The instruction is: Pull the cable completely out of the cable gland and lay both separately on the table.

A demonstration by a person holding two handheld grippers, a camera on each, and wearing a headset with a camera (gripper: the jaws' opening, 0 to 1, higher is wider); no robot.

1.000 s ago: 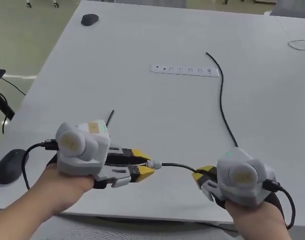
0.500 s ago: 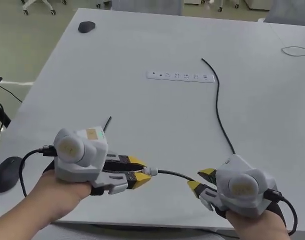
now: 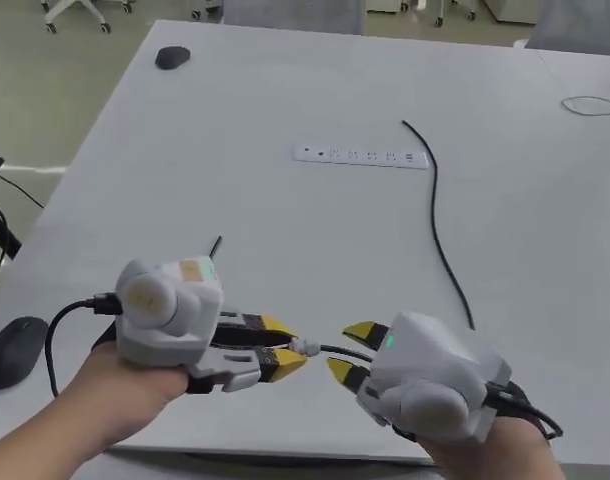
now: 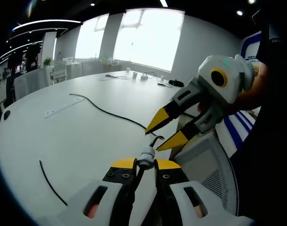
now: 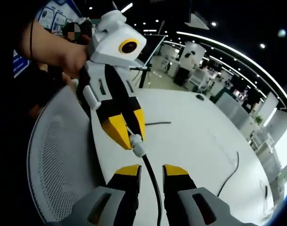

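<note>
Pinching cable gland (image 3: 303,347) in left tool (image 3: 290,357) at lower centre, with right tool (image 3: 347,348) spread astride cable (image 3: 434,210) just right, over near counter (image 3: 235,120) edge.

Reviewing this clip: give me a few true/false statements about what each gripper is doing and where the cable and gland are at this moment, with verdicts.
1. The left gripper grips the cable gland between its jaws. True.
2. The right gripper is clamped shut on the cable. False: its jaws are spread, with the cable running between them.
3. The cable is completely out of the gland. False: one end runs into the gland.
4. A power strip lies on the table beyond the grippers. True.
5. The gland lies on the table. False: it is held above the table's near edge.
</note>
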